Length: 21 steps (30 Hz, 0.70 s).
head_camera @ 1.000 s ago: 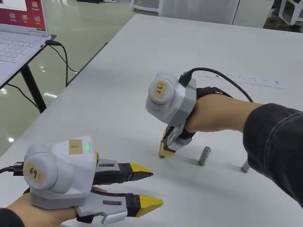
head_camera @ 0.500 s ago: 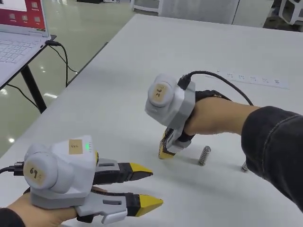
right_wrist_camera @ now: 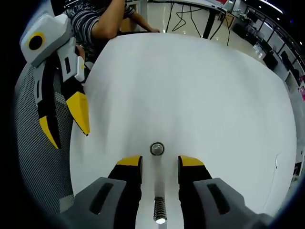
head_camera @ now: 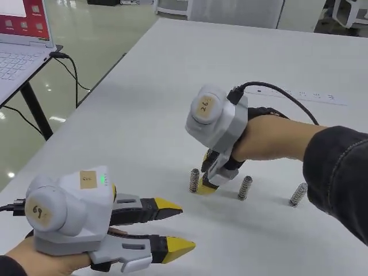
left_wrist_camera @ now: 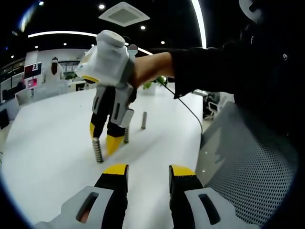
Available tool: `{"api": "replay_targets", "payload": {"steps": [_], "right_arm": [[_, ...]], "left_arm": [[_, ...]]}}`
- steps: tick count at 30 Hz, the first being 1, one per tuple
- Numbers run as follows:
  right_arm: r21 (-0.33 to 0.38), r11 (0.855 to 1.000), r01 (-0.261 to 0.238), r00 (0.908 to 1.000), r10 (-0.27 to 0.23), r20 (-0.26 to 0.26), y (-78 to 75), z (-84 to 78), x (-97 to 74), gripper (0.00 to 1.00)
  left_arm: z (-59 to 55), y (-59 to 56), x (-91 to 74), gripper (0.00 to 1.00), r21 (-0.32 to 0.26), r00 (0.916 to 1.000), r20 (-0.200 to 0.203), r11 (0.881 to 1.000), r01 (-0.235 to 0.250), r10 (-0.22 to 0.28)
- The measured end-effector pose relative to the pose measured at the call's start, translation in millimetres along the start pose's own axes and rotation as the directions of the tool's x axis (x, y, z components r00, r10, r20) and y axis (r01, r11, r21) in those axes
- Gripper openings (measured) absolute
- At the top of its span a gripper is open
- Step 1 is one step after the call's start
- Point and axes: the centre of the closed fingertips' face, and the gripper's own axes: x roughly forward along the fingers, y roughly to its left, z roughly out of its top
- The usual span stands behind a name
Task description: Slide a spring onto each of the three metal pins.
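A white table (head_camera: 172, 86) stands in a big room with a shiny floor (head_camera: 92, 29). 3 springs (head_camera: 245, 188) stand straight up in a row. The right gripper (head_camera: 204, 187), jaws apart, is just beside the end spring (head_camera: 194, 180). The left gripper (head_camera: 179, 227), jaws apart too, is nearer the person.

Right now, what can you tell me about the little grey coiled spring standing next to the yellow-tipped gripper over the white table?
The small grey coiled metal spring stands upright on the white table. Its tight, even coils look like dull steel. Seen from above in the right gripper view, it reads as a ring with a shiny centre, just ahead of the open right gripper rather than between its jaws. In the left gripper view one yellow jaw tip sits right by its top; whether they touch I cannot tell.
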Motion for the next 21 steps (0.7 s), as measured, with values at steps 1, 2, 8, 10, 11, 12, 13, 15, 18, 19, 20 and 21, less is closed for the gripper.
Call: {"api": "replay_targets", "payload": {"steps": [1, 2, 8, 10, 11, 12, 13, 15, 18, 19, 20, 21], "right_arm": [[0.003, 1.000, 0.001, 1.0000, -0.001, 0.003, -0.2, -1.7, -1.1, 0.29], [0.008, 1.000, 0.005, 1.0000, -0.005, 0.003, -0.8, -5.3, -2.6, 0.30], [0.032, 0.999, 0.016, 0.9999, -0.016, 0.002, -3.7, -23.7, -11.4, 0.34], [0.047, 0.999, 0.016, 0.9998, -0.017, 0.010, -3.9, -27.9, -14.6, 0.36], [0.052, 0.999, 0.016, 0.9998, -0.017, 0.015, -3.6, -29.3, -16.0, 0.38], [0.058, 0.998, 0.020, 0.9995, -0.021, 0.024, -3.9, -30.5, -18.3, 0.38], [0.064, 0.998, 0.020, 0.9992, -0.022, 0.032, -3.9, -31.2, -19.8, 0.39], [0.081, 0.996, 0.024, 0.9982, -0.028, 0.052, -4.4, -32.8, -23.2, 0.40], [0.091, 0.995, 0.034, 0.9971, -0.040, 0.064, -5.1, -37.8, -28.1, 0.43], [0.102, 0.994, 0.037, 0.9965, -0.044, 0.072, -5.6, -39.9, -30.0, 0.44], [0.107, 0.994, 0.037, 0.9961, -0.045, 0.076, -5.5, -41.2, -31.2, 0.44], [0.115, 0.993, 0.040, 0.9954, -0.050, 0.082, -5.8, -43.1, -32.9, 0.45]], "left_arm": [[0.1, 0.0, -0.1, 0.27, 0.000, 1.0000, 0.000, 1.000, 0.000, 0.000], [0.2, 0.3, -0.2, 0.27, -0.001, 1.0000, 0.000, 1.000, -0.001, 0.001], [0.7, 1.7, -0.8, 0.28, -0.004, 1.0000, 0.000, 1.000, -0.008, 0.008], [0.6, 2.3, -1.2, 0.28, -0.005, 0.9999, -0.001, 1.000, -0.010, 0.010], [0.7, 2.5, -1.3, 0.28, -0.006, 0.9999, -0.001, 1.000, -0.011, 0.011], [1.0, 2.8, -1.5, 0.28, -0.006, 0.9999, -0.001, 1.000, -0.013, 0.013], [1.2, 3.0, -1.7, 0.28, -0.007, 0.9999, -0.001, 1.000, -0.014, 0.014], [1.8, 3.7, -2.3, 0.28, -0.010, 0.9999, 0.001, 1.000, -0.017, 0.017], [2.5, 5.2, -3.3, 0.29, -0.012, 0.9997, 0.003, 1.000, -0.023, 0.023], [2.5, 5.9, -3.7, 0.29, -0.014, 0.9997, 0.003, 1.000, -0.026, 0.026], [2.5, 6.3, -3.9, 0.29, -0.014, 0.9996, 0.003, 1.000, -0.027, 0.028], [2.4, 6.8, -4.2, 0.29, -0.016, 0.9996, 0.003, 0.999, -0.029, 0.030]]}}
